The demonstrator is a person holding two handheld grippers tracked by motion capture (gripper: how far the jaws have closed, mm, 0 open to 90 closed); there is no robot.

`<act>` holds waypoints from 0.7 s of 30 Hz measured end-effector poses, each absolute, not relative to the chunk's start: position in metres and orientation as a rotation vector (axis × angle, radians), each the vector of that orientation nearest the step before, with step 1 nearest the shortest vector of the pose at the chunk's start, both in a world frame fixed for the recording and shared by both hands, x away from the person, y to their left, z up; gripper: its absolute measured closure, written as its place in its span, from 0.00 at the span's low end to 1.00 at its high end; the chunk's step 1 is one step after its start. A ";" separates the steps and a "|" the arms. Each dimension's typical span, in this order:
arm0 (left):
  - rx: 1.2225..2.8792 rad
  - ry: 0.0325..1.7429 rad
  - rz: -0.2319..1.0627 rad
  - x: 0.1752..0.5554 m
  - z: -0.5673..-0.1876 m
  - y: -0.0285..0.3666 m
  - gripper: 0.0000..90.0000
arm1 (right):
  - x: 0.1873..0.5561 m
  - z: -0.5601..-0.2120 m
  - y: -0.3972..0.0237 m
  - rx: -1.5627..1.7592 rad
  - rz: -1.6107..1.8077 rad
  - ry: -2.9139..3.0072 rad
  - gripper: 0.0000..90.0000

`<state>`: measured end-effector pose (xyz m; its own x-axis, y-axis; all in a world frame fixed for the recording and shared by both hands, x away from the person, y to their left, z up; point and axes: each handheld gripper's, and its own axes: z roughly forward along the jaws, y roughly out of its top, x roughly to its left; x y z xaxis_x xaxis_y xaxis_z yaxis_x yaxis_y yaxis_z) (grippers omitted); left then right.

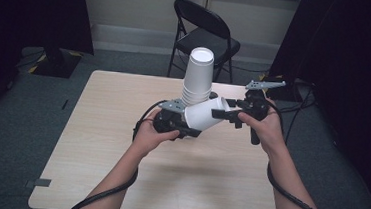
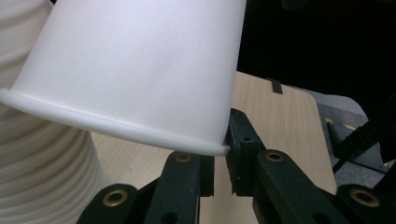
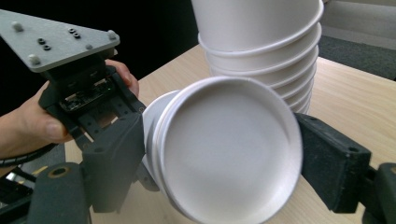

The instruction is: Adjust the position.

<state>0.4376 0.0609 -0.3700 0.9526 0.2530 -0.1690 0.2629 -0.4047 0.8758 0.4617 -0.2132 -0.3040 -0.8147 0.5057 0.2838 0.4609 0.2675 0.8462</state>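
- Holding a white paper cup (image 1: 204,114) sideways above the counter (image 1: 122,119), just before the upside-down cup stack (image 1: 198,75).
- Left gripper (image 1: 179,126): jaws pinch the cup's rim edge.
- Right gripper (image 1: 225,112): jaws stand either side of the cup's base end, seemingly clamping it.
- Judgement: two nested cups, perhaps; pull straight along the axis, light grip, to avoid crushing.

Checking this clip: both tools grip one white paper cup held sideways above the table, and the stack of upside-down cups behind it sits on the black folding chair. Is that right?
Not quite. The stack of upside-down cups stands on the table, not on the black folding chair, which is behind the table; the high view shows this. The rest holds: the left tool and right tool both grip the sideways white paper cup.
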 end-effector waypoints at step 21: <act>2.180 0.325 0.001 0.415 -0.391 0.056 0.91 | 0.442 -0.312 -0.217 0.861 1.485 2.449 0.35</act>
